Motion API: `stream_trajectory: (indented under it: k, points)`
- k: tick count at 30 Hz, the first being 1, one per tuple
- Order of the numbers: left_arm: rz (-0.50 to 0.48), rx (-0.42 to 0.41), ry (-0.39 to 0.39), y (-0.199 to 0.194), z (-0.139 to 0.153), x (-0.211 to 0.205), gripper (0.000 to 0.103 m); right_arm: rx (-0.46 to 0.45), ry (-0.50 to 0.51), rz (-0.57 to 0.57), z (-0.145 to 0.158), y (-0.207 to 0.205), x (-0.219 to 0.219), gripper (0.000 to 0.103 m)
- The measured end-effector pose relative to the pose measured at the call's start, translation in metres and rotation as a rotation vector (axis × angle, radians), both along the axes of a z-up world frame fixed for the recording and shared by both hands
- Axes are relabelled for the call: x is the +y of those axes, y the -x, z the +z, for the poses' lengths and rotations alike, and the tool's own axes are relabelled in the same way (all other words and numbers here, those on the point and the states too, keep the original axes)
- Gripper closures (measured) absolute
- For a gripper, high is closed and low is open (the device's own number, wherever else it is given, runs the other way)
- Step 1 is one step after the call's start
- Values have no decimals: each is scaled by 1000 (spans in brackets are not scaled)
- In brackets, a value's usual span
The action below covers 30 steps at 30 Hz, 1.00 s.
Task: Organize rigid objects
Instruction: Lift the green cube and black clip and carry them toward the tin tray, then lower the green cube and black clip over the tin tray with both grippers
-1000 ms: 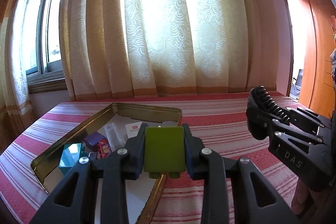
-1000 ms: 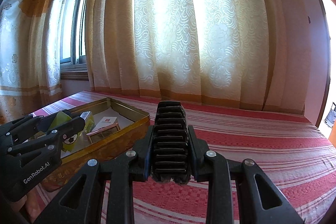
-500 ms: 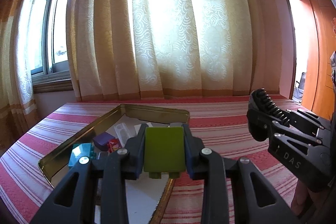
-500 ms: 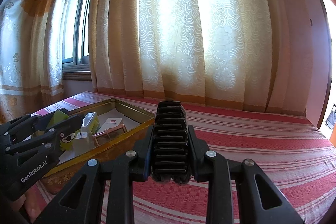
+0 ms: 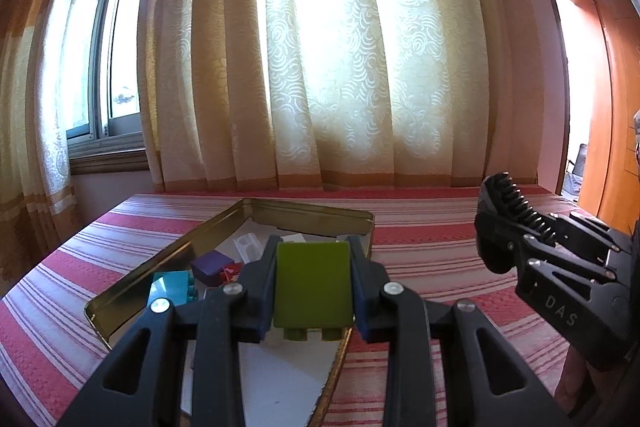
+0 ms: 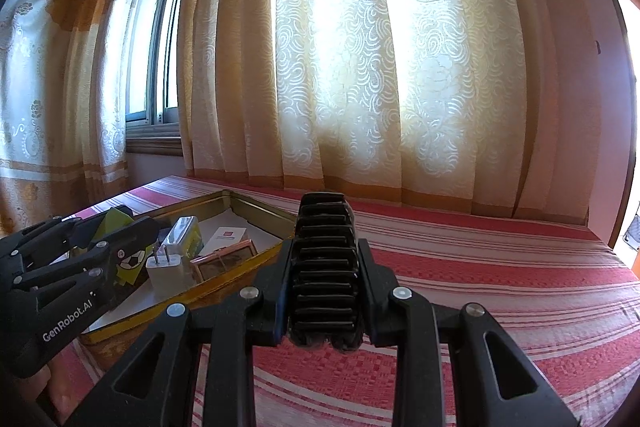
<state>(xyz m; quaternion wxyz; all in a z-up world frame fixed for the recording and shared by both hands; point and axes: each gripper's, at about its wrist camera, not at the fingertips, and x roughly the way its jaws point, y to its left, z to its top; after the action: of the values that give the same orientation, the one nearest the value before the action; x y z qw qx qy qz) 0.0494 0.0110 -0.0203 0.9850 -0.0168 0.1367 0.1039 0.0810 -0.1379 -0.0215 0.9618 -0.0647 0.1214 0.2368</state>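
My left gripper (image 5: 314,287) is shut on a green toy brick (image 5: 313,289) and holds it above the near end of a gold metal tin (image 5: 312,215). The tin holds a teal brick (image 5: 172,287), a purple block (image 5: 212,267) and a white paper. My right gripper (image 6: 325,259) is shut on a black ridged object (image 6: 325,267) above the striped cloth, right of the tin. In the right wrist view the tin (image 6: 260,209) also holds a white charger plug (image 6: 170,267), a white card (image 6: 224,237) and a brown frame (image 6: 224,261).
A red and white striped cloth (image 6: 500,287) covers the table. Cream and orange curtains (image 5: 340,67) hang behind it, with a window (image 5: 116,67) at the left. An orange door (image 5: 616,107) stands at the far right.
My left gripper with the green brick has risen and drawn back a little, so the tin looks lower and farther. The right gripper has shifted slightly closer to the tin.
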Motion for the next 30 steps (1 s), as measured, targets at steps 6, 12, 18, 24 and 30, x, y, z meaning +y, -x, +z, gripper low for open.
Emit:
stream_trajectory:
  k: [6,12,18,24,30]
  points:
    - [12,-3,2,2,0,5,73,0,1,6,0,2,4,72]
    - [21,-6,3,5,0,10,73,-2,4,18,0,4,8,72]
    - [34,-9,7,7,1,16,73,1,3,27,-1,5,12,72]
    - [45,-10,11,9,1,22,73,-3,7,39,-1,7,18,72]
    - [56,-12,15,10,1,29,73,-6,13,51,-2,10,24,72]
